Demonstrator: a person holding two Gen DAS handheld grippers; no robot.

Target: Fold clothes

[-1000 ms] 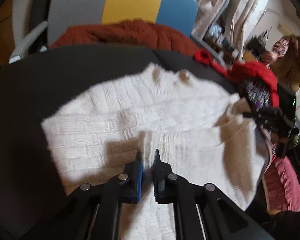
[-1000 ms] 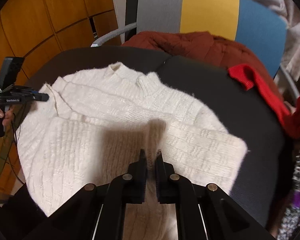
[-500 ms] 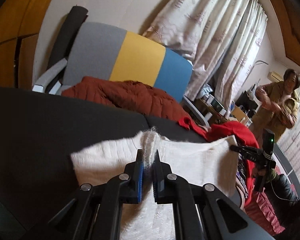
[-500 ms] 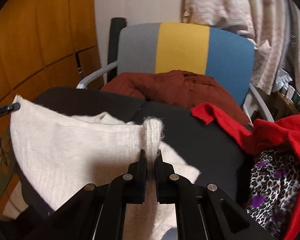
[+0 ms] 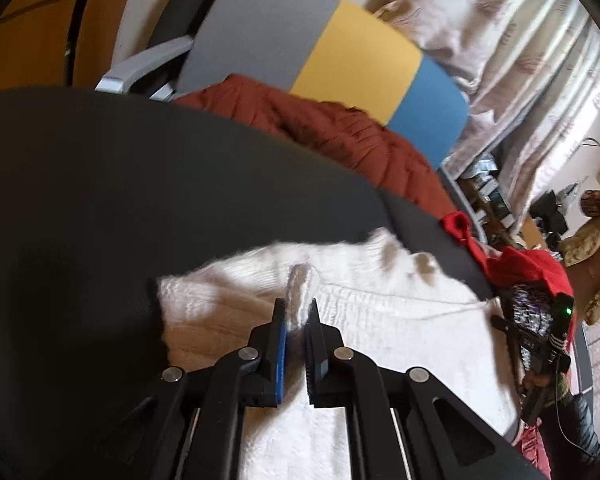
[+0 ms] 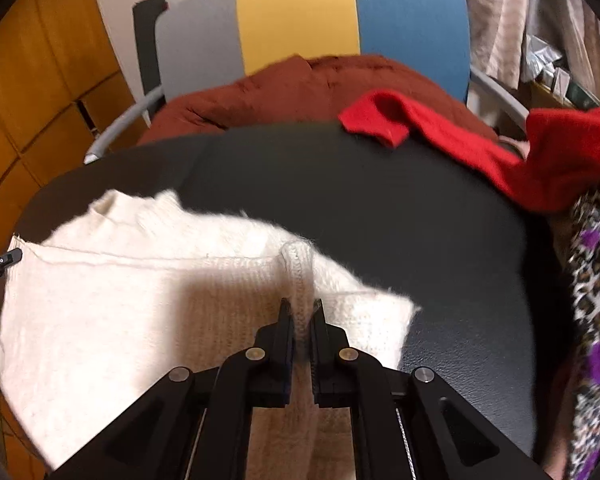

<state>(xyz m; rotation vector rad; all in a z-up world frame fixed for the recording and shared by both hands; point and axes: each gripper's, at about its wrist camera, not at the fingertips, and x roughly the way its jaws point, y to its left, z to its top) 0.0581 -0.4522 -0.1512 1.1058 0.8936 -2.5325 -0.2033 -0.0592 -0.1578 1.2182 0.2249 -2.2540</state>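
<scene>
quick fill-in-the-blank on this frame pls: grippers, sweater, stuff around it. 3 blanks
1. Both grippers, left gripper and right gripper, are shut on the ____ knit sweater.
2. The sweater lies on a ____ padded surface.
3. The rust-brown quilted jacket sits on a chair whose back is grey, ____ and blue.

Answers: white; black; yellow

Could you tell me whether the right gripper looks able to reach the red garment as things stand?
Probably not yet: the right gripper is shut on the white sweater. The dark surface toward the red garment looks clear.
</scene>
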